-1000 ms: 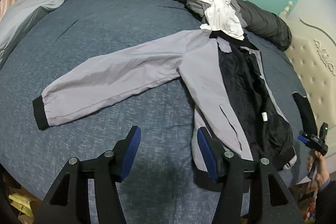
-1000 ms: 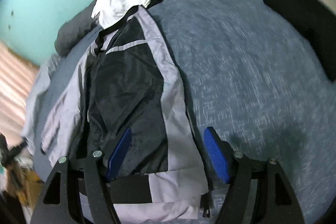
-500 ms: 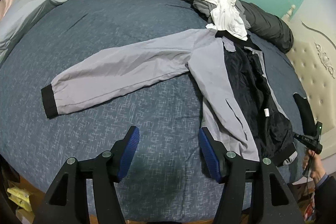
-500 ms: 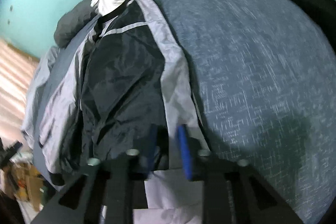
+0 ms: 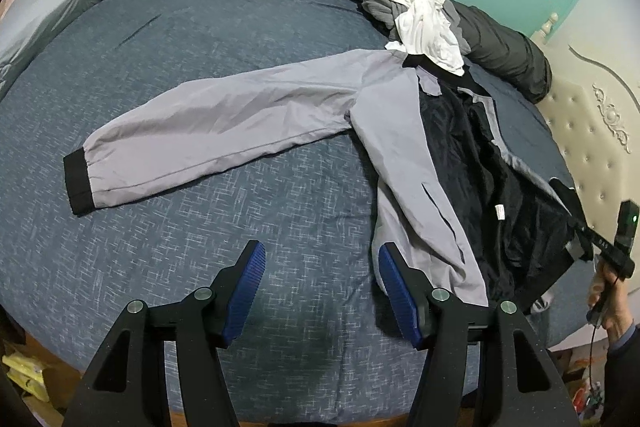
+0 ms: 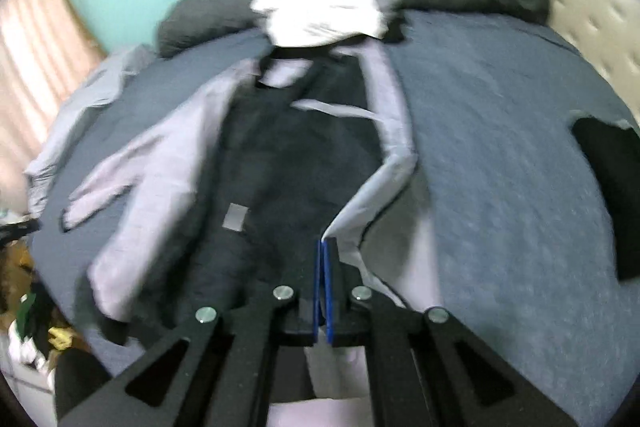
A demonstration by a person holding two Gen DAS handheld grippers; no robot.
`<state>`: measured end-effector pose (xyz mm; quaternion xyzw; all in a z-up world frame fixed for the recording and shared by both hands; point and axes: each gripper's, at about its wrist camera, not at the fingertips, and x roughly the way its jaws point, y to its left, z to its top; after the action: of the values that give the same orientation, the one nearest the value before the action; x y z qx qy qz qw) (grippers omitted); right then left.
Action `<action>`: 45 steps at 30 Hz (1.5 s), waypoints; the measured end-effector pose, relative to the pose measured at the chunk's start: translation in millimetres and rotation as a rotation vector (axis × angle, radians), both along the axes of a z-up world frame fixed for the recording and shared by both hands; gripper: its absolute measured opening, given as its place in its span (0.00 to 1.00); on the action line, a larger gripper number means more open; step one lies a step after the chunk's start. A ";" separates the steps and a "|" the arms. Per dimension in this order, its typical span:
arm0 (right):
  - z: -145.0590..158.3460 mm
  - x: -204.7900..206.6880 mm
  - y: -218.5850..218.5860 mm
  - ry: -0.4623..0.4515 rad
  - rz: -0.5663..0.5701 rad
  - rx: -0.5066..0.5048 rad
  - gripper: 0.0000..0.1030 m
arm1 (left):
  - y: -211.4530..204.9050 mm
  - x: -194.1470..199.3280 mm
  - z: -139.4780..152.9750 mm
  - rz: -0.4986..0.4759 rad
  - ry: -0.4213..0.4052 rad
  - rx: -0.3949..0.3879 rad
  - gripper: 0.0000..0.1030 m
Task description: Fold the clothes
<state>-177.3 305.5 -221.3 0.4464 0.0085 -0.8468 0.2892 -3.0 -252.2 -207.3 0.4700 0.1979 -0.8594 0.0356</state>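
The soft, light, slippery grey jacket (image 5: 404,155) lies open near the bed's (image 5: 200,39) headboard edge, its front hem pinched by the closed right gripper (image 6: 324,247); the left gripper (image 5: 320,263) hovers open.

light: even, soft, indoor | left wrist view: sharp | right wrist view: motion-blurred throughout | edges: fisheye-bent, dark corners

Each hand-held gripper (image 5: 320,287) (image 6: 323,255): black frame, 2 blue ribbed pads, silver screws; dark sleeve (image 5: 620,355)
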 end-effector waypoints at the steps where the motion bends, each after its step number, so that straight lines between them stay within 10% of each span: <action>1: 2.1 3.7 -16.7 -0.006 0.035 -0.018 0.01 | 1.1 0.3 0.2 -0.004 0.001 0.001 0.62; 17: -71.0 66.9 -177.1 -0.201 0.420 0.044 0.07 | 14.8 -5.6 -2.4 -0.053 -0.011 0.015 0.64; 24: -44.6 30.5 -110.3 -0.182 0.210 -0.071 0.52 | 32.4 -15.3 -22.5 -0.088 -0.050 0.051 0.65; 30: -66.2 8.3 -54.1 -0.256 0.006 -0.049 0.52 | 56.1 -25.9 -43.3 -0.144 -0.097 0.085 0.67; 42: -122.5 31.0 -58.5 -0.380 0.068 0.056 0.57 | 88.2 -39.0 -73.7 -0.217 -0.178 0.110 0.69; 45: -118.6 33.9 -57.2 -0.362 0.081 0.051 0.19 | 92.4 -40.9 -79.9 -0.225 -0.190 0.120 0.70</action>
<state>-143.3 248.3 -339.9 0.5981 -0.0045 -0.7397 0.3084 -43.9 -159.7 -287.1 0.5698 0.1908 -0.7962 -0.0706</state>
